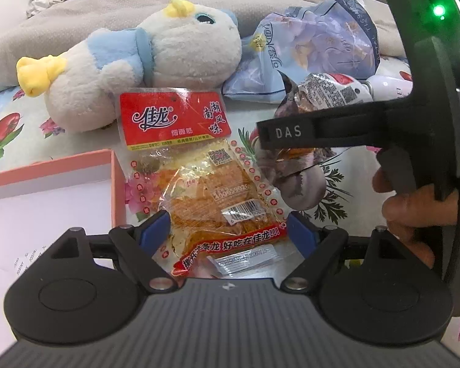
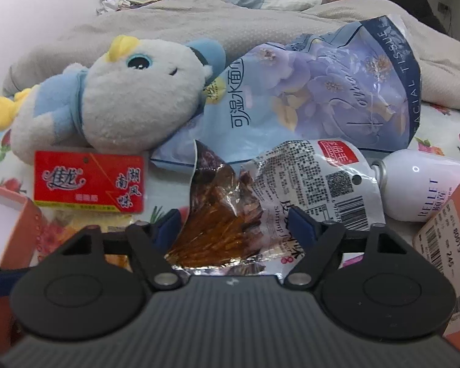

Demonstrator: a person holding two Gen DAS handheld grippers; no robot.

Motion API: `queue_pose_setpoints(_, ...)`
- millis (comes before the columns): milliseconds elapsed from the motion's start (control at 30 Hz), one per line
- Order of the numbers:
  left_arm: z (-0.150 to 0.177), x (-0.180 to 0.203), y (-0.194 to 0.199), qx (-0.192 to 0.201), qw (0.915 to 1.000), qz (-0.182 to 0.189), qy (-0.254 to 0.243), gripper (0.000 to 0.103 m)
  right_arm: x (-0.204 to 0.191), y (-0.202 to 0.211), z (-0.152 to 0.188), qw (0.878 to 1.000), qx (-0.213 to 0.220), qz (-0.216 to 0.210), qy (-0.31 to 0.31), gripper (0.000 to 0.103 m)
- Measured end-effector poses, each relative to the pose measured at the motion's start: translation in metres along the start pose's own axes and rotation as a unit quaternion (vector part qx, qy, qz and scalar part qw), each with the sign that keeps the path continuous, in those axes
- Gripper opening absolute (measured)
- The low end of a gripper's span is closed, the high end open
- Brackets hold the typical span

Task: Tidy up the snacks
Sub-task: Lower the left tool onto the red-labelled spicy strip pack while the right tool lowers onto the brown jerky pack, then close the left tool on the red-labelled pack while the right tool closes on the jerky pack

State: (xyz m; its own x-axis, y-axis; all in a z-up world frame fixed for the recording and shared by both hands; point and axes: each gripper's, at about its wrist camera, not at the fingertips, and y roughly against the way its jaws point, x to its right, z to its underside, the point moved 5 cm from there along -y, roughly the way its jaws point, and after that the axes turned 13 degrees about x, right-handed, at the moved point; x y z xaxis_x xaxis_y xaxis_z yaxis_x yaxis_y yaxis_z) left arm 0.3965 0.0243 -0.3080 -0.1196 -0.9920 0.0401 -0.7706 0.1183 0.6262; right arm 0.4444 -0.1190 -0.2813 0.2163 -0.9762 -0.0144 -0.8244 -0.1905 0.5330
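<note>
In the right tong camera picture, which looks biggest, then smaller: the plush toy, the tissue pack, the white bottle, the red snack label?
1. Tissue pack and plush toy: look about alike, so no ranking.
2. Red snack label and white bottle: close; the bottle is partly hidden.

On the bed [image 1: 30, 116], the plush toy [image 1: 144, 67] lay behind the noodle-snack packet [image 1: 199, 184]; the box [image 1: 46, 190] sat left of it, the shrimp-snack packet [image 2: 260, 202] right, before the tissue pack [image 2: 322, 92].
</note>
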Motion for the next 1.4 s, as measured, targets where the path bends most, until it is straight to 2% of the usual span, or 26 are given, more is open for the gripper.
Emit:
queue_pose_setpoints(167,0.000,-0.001,0.000,0.003,1.0000,-0.003,0.001,0.086,0.002,0.008,0.002,1.000,0.005,0.005,0.009,0.051)
queue_pose_setpoints(333,0.001,0.000,0.001,0.002,1.0000,-0.007,-0.006,0.085,0.011,0.025,0.004,1.000,0.005,0.011,-0.005,0.043)
queue_pose_setpoints(500,0.003,0.005,-0.001,-0.003,0.9997,-0.011,-0.023,0.082,0.019,0.040,0.008,1.000,0.005,0.009,-0.019,0.042)
queue_pose_setpoints(633,0.003,0.004,0.000,-0.003,0.9998,-0.009,-0.017,0.080,0.018,0.049,0.013,1.000,0.002,-0.003,-0.013,0.042)
queue_pose_setpoints(900,0.003,0.007,0.006,-0.003,0.9999,-0.011,-0.013,0.068,0.010,0.070,0.016,0.999,0.006,-0.028,-0.014,0.041)
queue_pose_setpoints(1167,0.009,0.008,0.021,-0.001,0.9997,-0.013,0.020,0.055,0.005,0.099,0.016,0.999,0.013,-0.049,-0.004,0.040)
queue_pose_setpoints(1400,0.019,0.010,0.045,-0.010,0.9977,-0.007,0.067,0.052,0.005,0.127,0.027,0.998,0.007,-0.066,-0.004,0.040)
